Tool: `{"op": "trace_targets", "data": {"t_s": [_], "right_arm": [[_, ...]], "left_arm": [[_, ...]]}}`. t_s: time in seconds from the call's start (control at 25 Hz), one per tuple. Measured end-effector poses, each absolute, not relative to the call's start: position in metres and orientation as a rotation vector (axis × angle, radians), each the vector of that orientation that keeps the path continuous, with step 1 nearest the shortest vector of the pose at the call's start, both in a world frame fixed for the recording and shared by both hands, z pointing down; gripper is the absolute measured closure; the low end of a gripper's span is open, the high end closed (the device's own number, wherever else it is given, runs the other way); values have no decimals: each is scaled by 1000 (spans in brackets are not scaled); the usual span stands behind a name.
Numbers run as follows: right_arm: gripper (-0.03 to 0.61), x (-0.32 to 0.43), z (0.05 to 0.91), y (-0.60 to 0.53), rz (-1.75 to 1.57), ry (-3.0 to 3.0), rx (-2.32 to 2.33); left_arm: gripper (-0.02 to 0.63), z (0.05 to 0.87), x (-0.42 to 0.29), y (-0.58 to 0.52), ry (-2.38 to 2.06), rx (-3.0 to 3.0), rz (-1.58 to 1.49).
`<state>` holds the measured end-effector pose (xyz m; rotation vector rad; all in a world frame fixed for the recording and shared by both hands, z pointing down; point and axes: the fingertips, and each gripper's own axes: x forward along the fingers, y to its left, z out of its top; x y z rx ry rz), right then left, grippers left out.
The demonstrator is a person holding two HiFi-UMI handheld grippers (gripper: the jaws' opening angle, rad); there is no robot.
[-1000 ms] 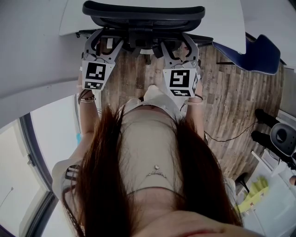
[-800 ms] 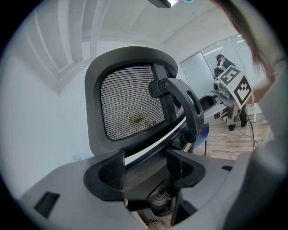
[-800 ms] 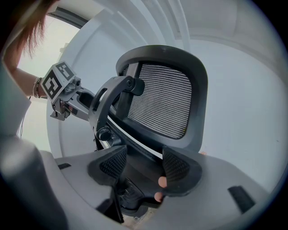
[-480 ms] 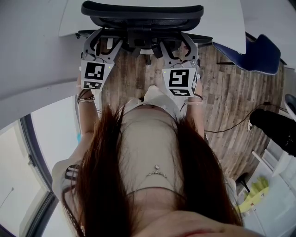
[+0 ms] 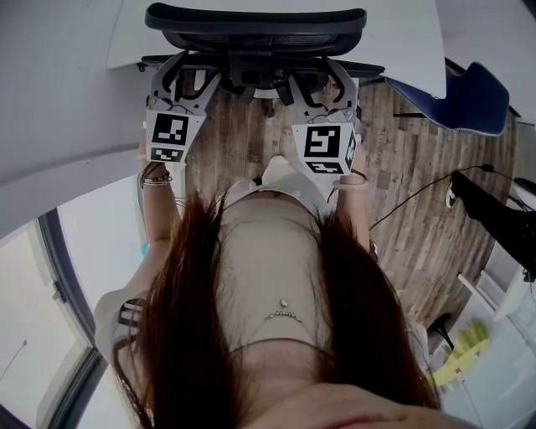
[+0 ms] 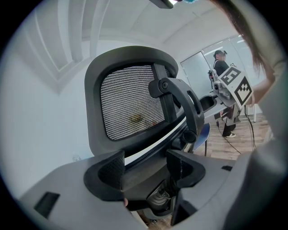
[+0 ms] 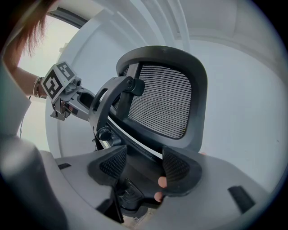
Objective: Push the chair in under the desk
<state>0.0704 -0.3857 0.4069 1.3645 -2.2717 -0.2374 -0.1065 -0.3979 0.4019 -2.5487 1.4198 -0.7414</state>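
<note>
A black office chair [image 5: 255,21] with a mesh back [image 6: 130,108] stands at the edge of the white desk [image 5: 402,42], its seat beneath the desk top. My left gripper [image 5: 182,80] and right gripper [image 5: 327,84] are both low behind the backrest, against the chair's dark frame. In the left gripper view the left gripper [image 6: 146,168] is open, with the dark frame lying between its spread jaws. The right gripper [image 7: 145,164] is open in the same way, below the mesh back [image 7: 162,99]. Neither clamps anything.
A grey wall [image 5: 50,84] runs close on the left. A blue chair [image 5: 469,100] stands right of the desk. Another person's dark leg [image 5: 494,214] and a black cable [image 5: 410,201] lie on the wood floor at right.
The chair and both grippers have shifted slightly forward toward the desk. At the right, the other person's legs have moved and the cable has lifted off the floor.
</note>
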Motion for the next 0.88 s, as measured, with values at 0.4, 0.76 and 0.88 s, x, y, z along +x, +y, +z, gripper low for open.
{"op": "trace_targets", "data": {"t_s": [0.4, 0.76, 0.88], "right_arm": [[328, 71, 406, -389, -239, -2274, 1375], [327, 70, 406, -390, -243, -2276, 1379], [325, 69, 405, -390, -244, -2276, 1380]], "left_arm": [[333, 401, -106, -404, 1408, -2554, -741], [333, 400, -107, -406, 1388, -2560, -719], [333, 400, -108, -406, 1381, -2561, -709]]}}
